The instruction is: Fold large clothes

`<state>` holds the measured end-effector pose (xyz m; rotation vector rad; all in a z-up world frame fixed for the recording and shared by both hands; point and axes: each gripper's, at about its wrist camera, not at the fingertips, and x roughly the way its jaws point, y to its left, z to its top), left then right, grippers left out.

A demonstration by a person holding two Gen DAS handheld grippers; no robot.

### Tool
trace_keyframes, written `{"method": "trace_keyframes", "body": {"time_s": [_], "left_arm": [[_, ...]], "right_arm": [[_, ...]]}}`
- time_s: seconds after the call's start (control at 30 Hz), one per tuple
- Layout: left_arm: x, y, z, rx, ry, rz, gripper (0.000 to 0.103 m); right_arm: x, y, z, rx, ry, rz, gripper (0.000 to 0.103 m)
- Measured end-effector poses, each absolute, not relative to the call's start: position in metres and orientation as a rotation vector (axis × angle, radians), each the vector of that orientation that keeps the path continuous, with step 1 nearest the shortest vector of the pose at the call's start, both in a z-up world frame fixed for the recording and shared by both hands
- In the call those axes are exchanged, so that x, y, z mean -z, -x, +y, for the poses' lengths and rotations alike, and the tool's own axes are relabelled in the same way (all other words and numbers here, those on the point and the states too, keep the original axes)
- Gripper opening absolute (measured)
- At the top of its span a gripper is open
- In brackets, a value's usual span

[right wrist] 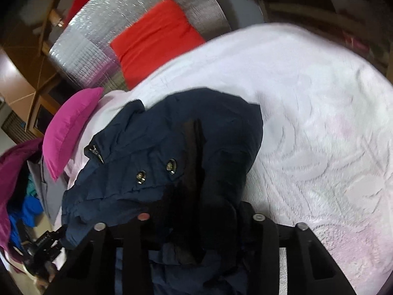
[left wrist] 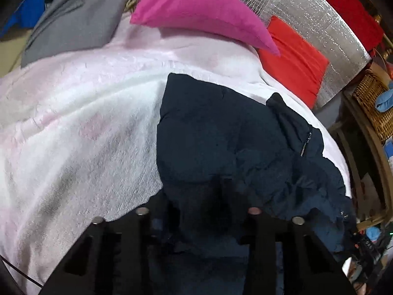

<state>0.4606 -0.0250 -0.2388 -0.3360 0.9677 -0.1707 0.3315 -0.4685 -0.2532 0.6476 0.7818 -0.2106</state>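
A dark navy padded jacket (left wrist: 221,132) lies crumpled on a white and pale pink bedspread (left wrist: 81,127). It has a zip near its collar and metal snap buttons (right wrist: 170,166). My left gripper (left wrist: 199,196) is shut on the jacket's near edge, with fabric bunched between the black fingers. My right gripper (right wrist: 199,196) is also shut on the jacket (right wrist: 172,142), gripping a dark fold that runs up between its fingers. The fingertips of both grippers are hidden in the dark cloth.
A magenta pillow (left wrist: 196,12) and a red pillow (left wrist: 294,61) lie at the head of the bed against a silver foil panel (left wrist: 319,24). Grey cloth (left wrist: 73,29) and other clothes lie at the far left. A wicker basket (left wrist: 373,103) stands at the right.
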Motion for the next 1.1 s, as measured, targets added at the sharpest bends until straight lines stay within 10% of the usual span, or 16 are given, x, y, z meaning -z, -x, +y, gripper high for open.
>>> {"method": "trace_keyframes", "body": {"time_s": [0.2, 0.4, 0.83, 1.1], "left_arm": [[0.233, -0.46, -0.035, 0.142, 0.233, 0.951, 0.032], [0.242, -0.471, -0.032, 0.127, 0.235, 1.024, 0.061], [0.244, -0.452, -0.025, 0.145, 0.262, 0.964, 0.062], [0.238, -0.441, -0.04, 0.075, 0.211, 0.893, 0.04]], "right_arm": [[0.245, -0.329, -0.461, 0.261, -0.592, 0.732, 0.04], [0.258, -0.331, -0.469, 0.283, -0.667, 0.798, 0.05], [0.266, -0.314, -0.474, 0.24, -0.764, 0.838, 0.069], [0.254, -0.315, -0.463, 0.181, -0.64, 0.775, 0.044]]}}
